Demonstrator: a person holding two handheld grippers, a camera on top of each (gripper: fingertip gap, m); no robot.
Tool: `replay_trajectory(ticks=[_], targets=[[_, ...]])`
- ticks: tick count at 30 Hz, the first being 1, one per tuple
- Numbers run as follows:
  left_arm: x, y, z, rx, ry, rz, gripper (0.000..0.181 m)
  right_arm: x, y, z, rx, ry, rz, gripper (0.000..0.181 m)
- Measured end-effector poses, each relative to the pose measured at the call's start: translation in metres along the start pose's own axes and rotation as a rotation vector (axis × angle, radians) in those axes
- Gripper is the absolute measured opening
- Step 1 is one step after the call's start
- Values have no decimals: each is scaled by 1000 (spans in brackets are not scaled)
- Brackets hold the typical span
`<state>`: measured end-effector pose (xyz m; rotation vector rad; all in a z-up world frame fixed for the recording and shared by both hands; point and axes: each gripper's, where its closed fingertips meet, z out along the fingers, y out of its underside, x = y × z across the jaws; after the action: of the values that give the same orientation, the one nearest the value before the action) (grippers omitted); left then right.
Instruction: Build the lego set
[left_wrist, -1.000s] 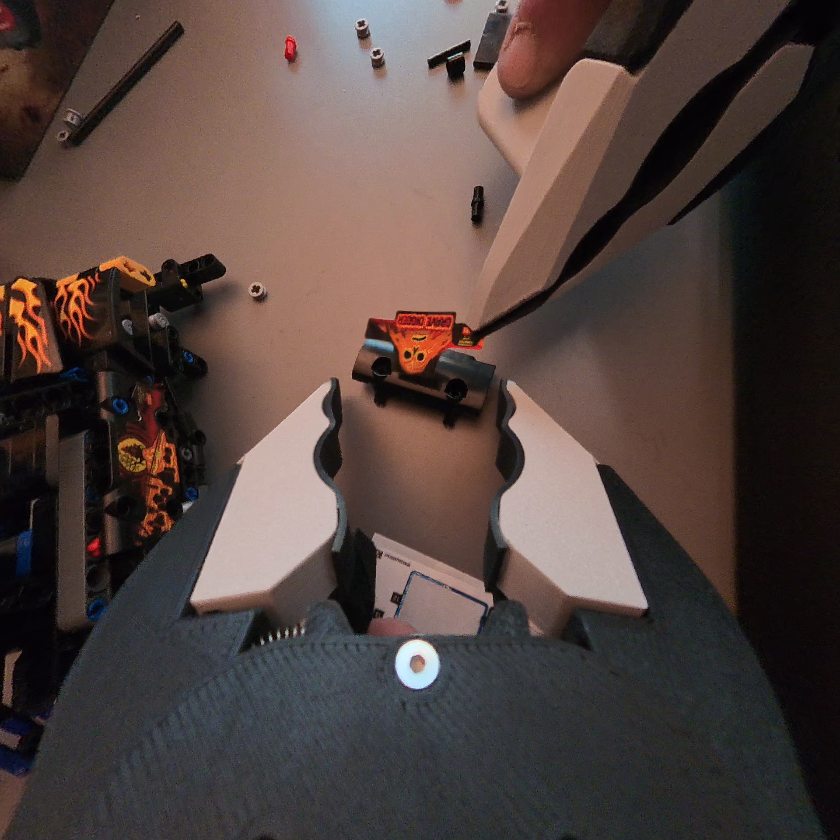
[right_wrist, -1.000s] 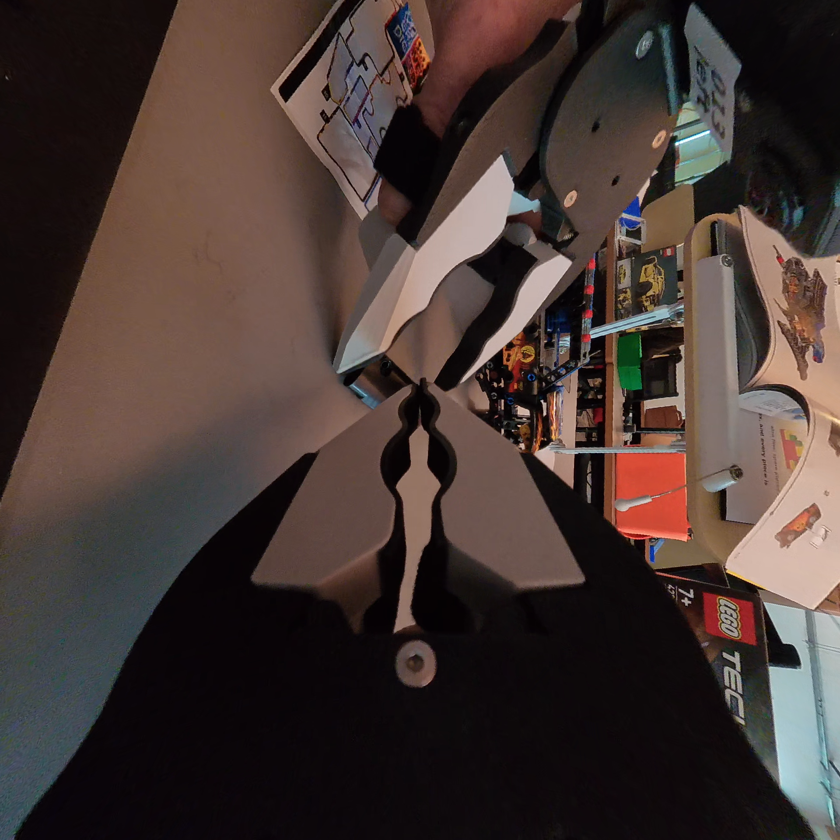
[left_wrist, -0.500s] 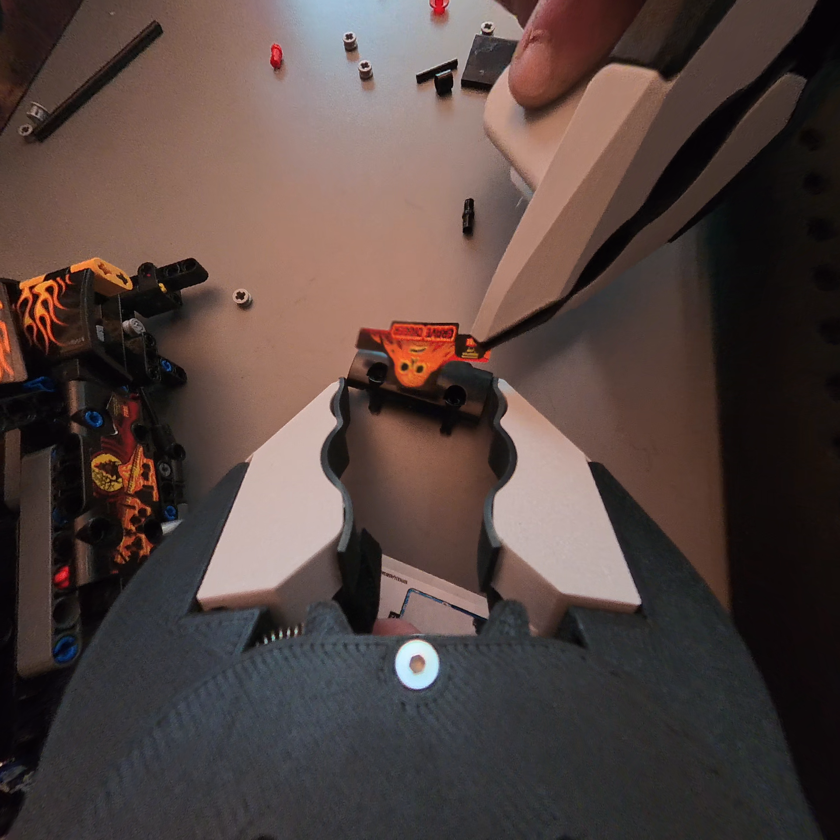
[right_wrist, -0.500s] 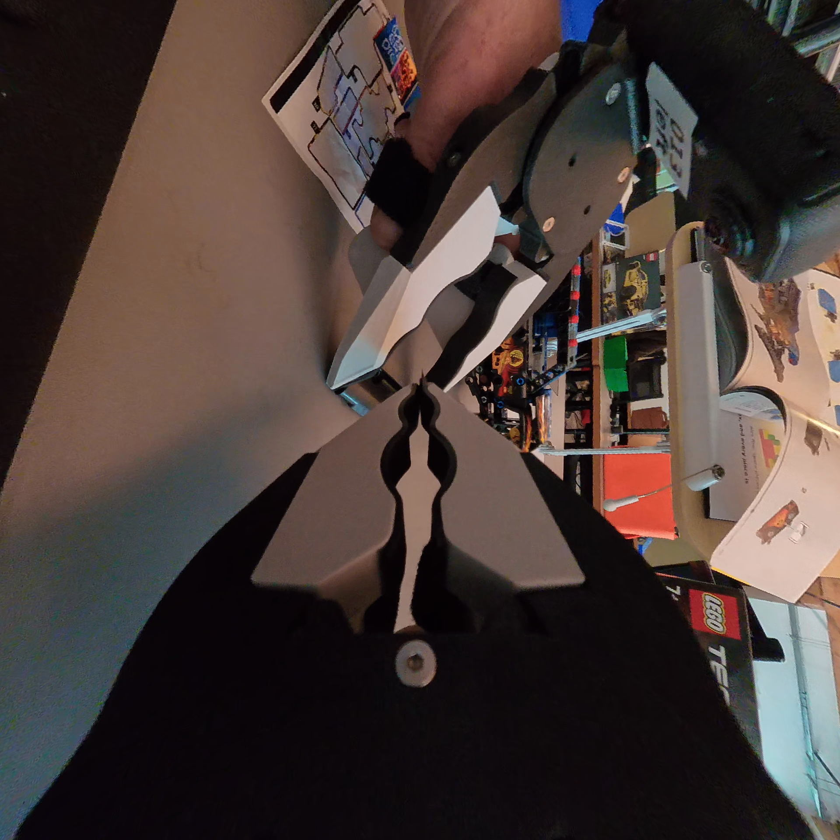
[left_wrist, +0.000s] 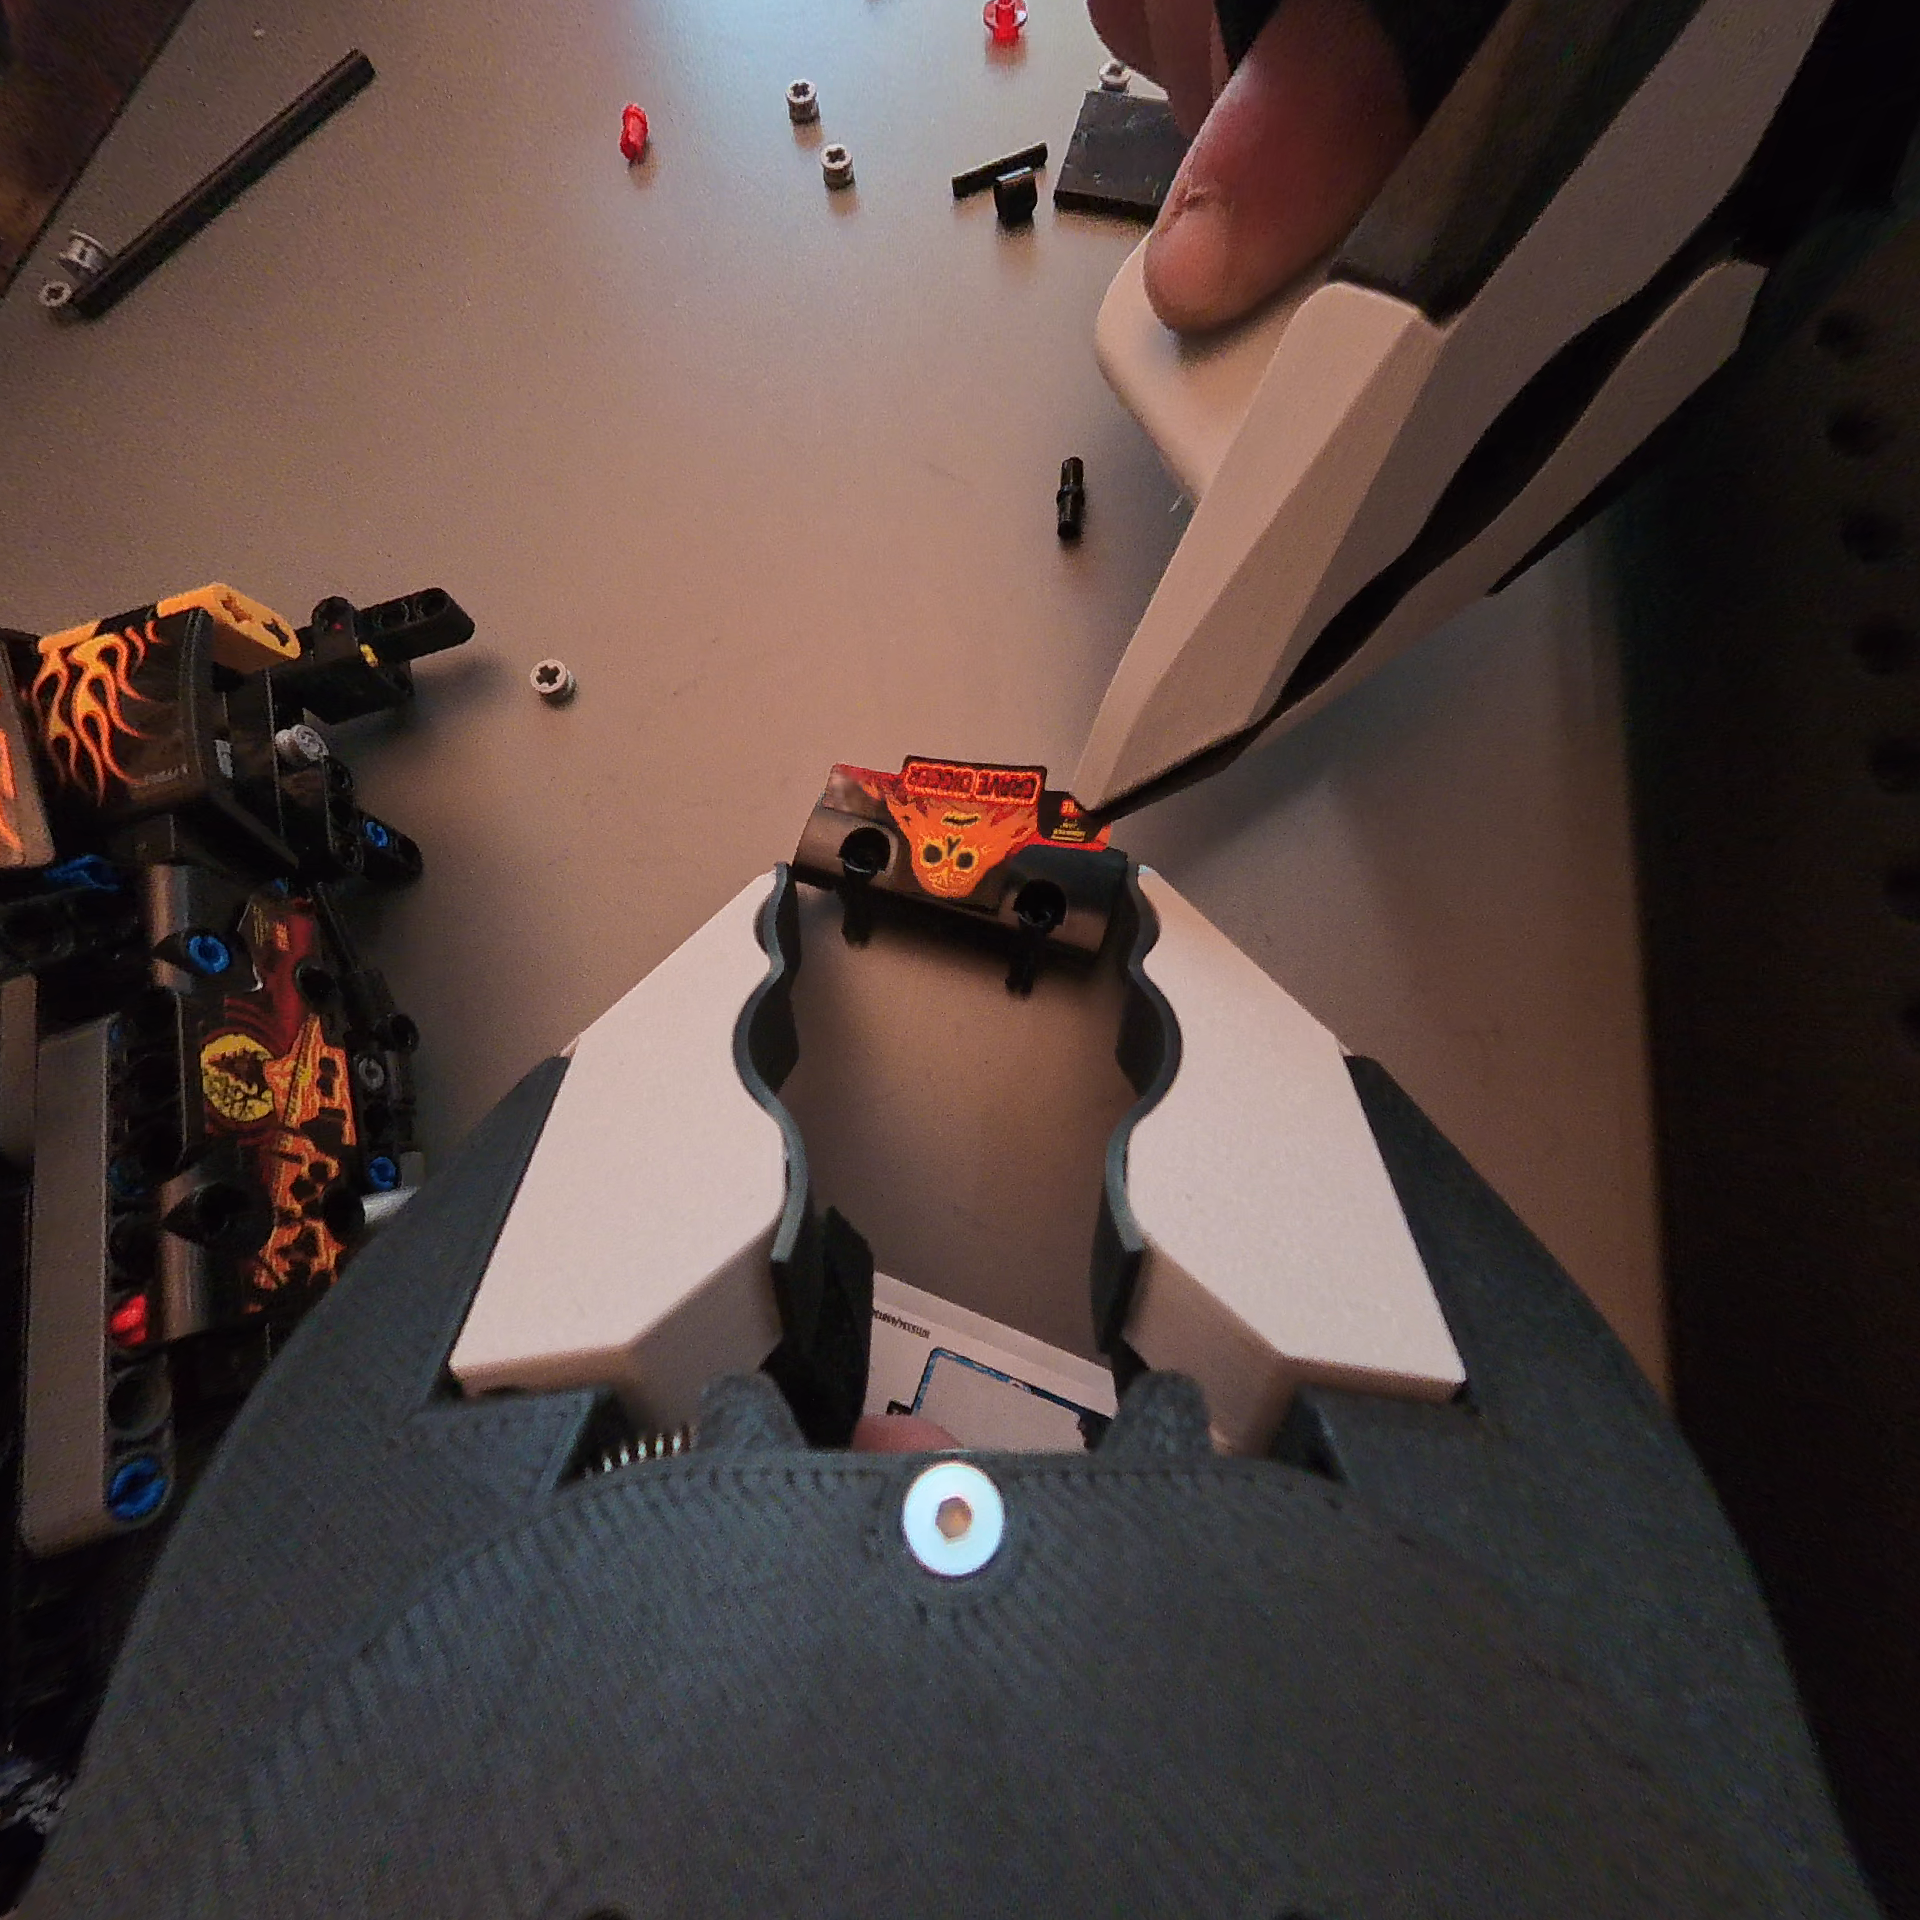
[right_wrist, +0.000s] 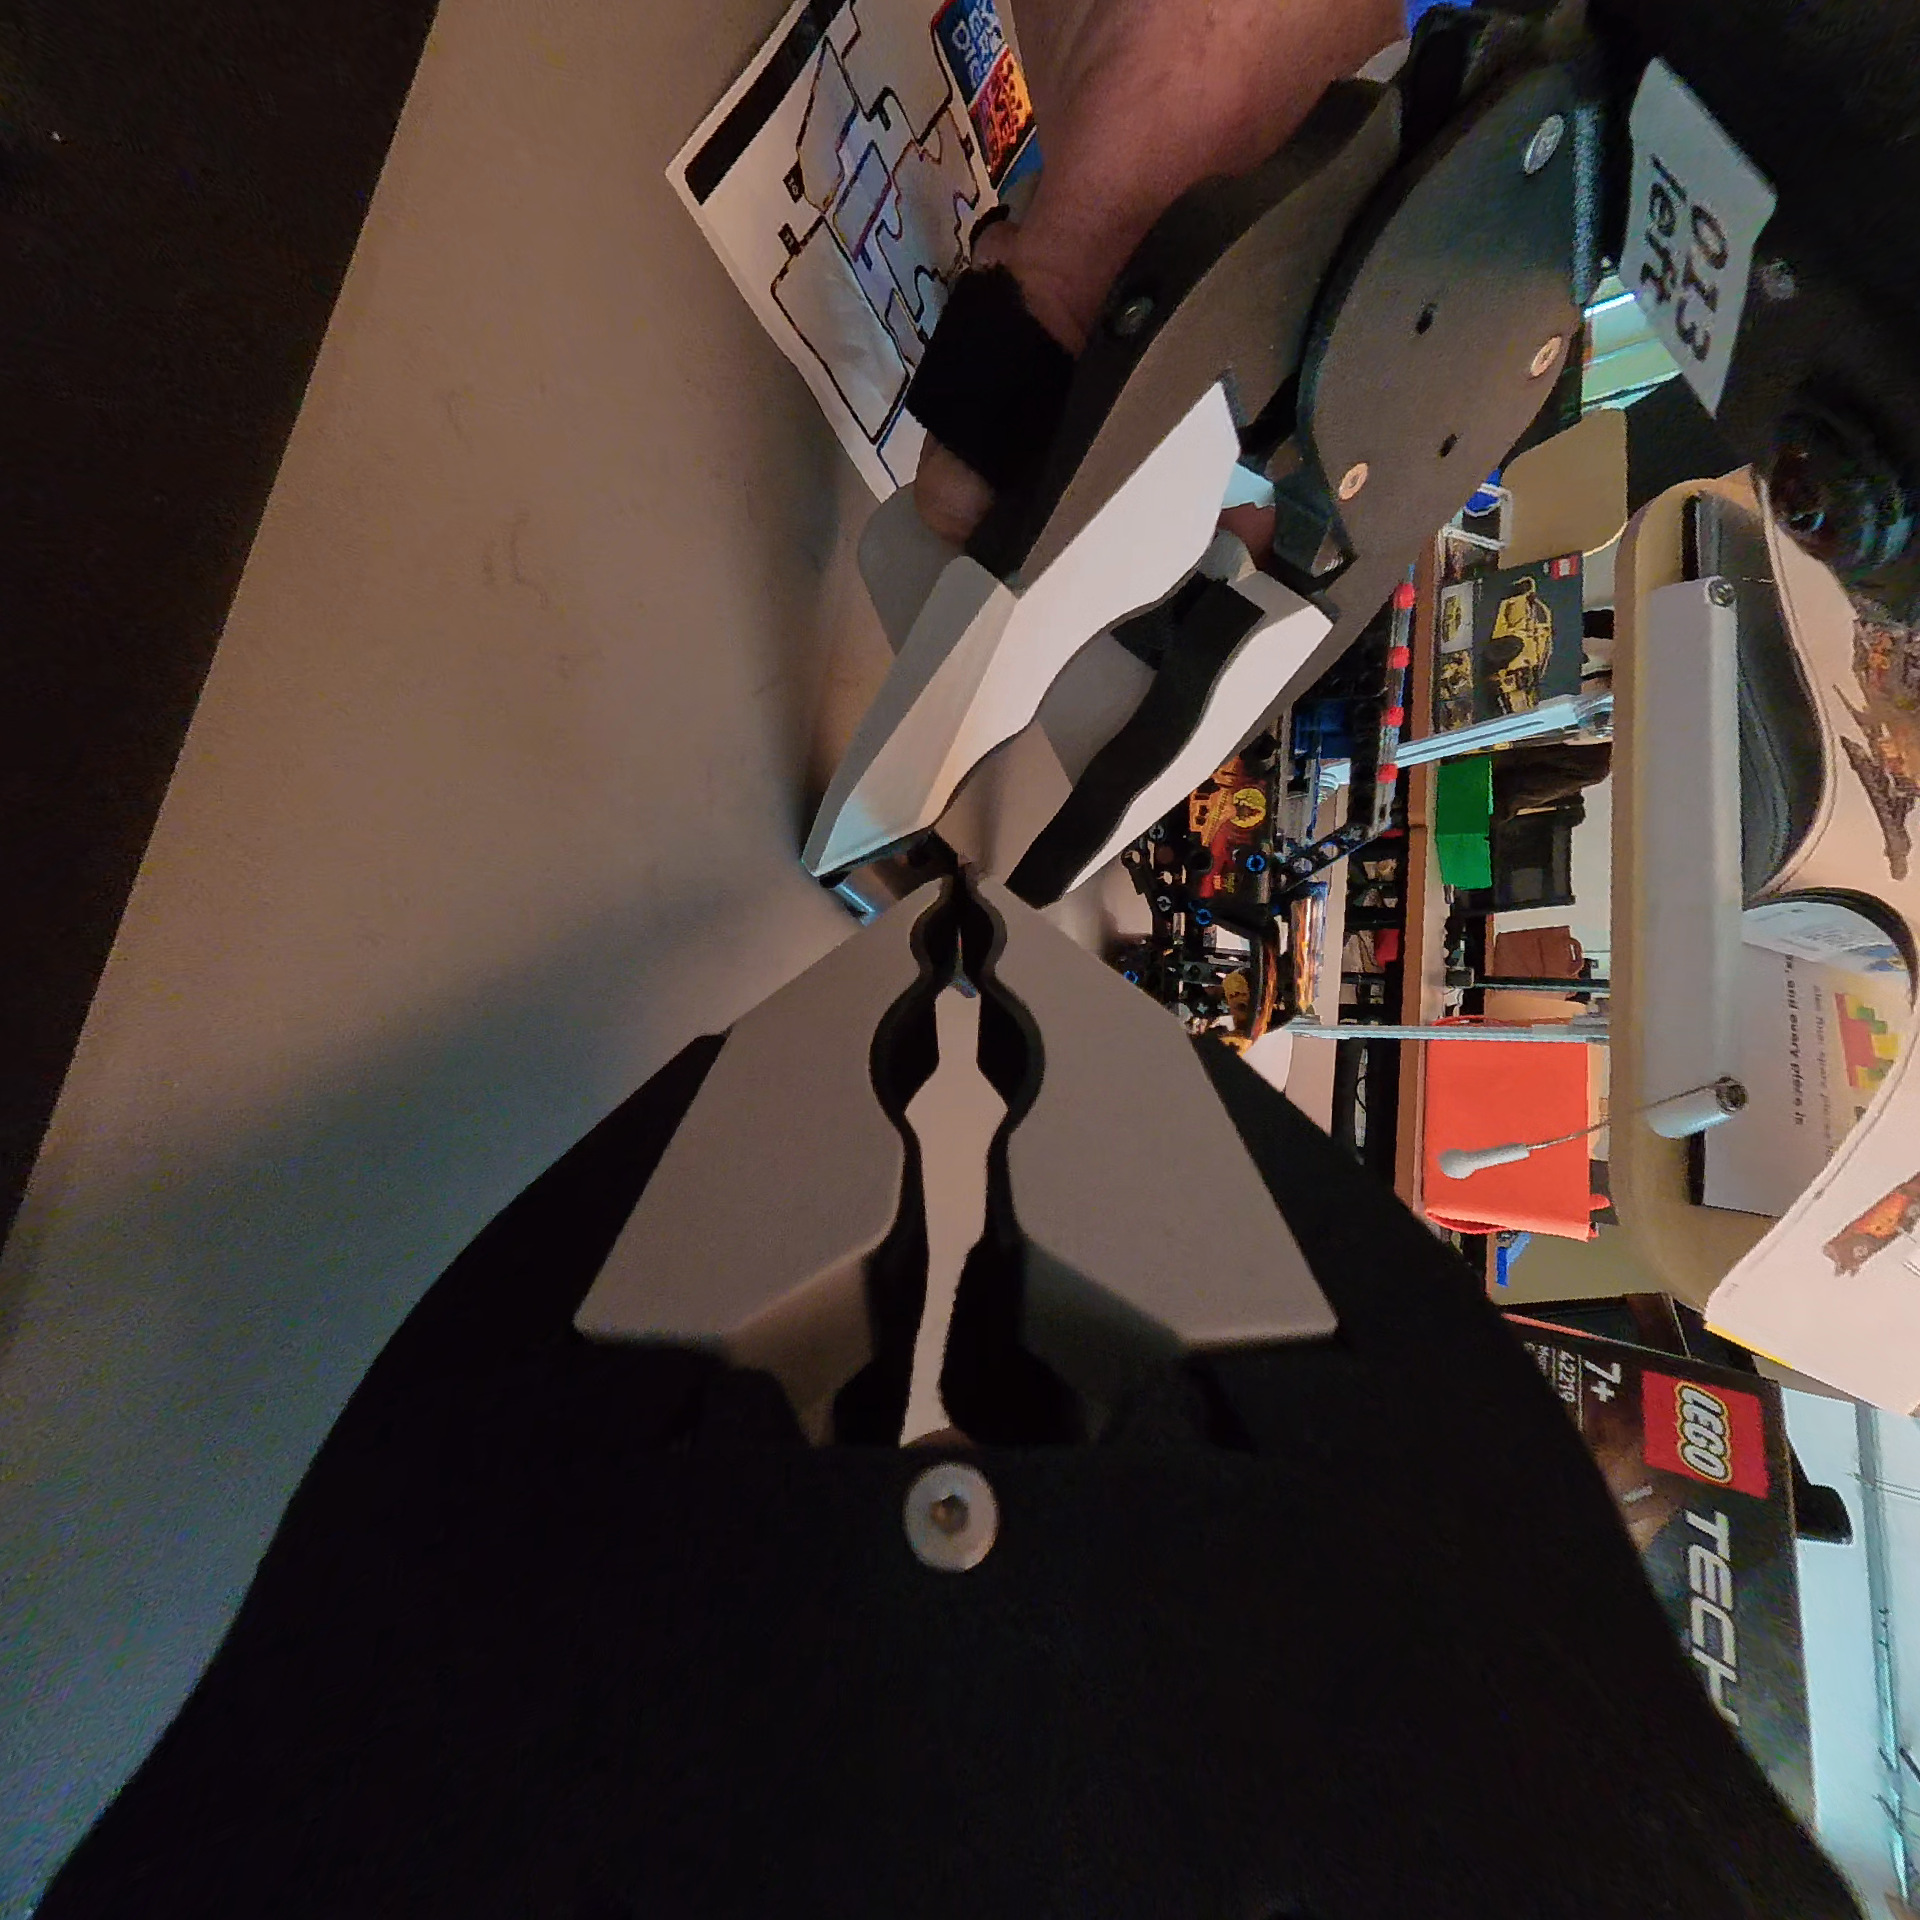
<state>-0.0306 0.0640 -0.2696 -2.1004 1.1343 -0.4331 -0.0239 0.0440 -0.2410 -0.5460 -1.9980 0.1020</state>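
Left claw (left_wrist: 956, 894) sits wide around the black lego piece (left_wrist: 951, 883) on the counter (left_wrist: 675, 468), maybe just touching it. Right claw (left_wrist: 1091, 805) is pinched tight on the orange sticker (left_wrist: 961, 816) corner.

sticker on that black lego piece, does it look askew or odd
Yes. The orange sticker isn't laid flat: its right corner is pinched by the right hand-held gripper and overhangs the black piece, which sits between the open left hand-held gripper fingers.
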Motion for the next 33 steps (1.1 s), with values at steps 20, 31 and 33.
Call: replay_trajectory(ticks=[20,31,33], targets=[[0,0,0,2,4,-5,60,-9,-1,3,-4,-44,10,0],[0,0,0,2,6,-9,60,-13,0,7,-5,-76,41,0],[0,0,0,2,6,-11,60,-14,1,7,-4,-88,56,0]])
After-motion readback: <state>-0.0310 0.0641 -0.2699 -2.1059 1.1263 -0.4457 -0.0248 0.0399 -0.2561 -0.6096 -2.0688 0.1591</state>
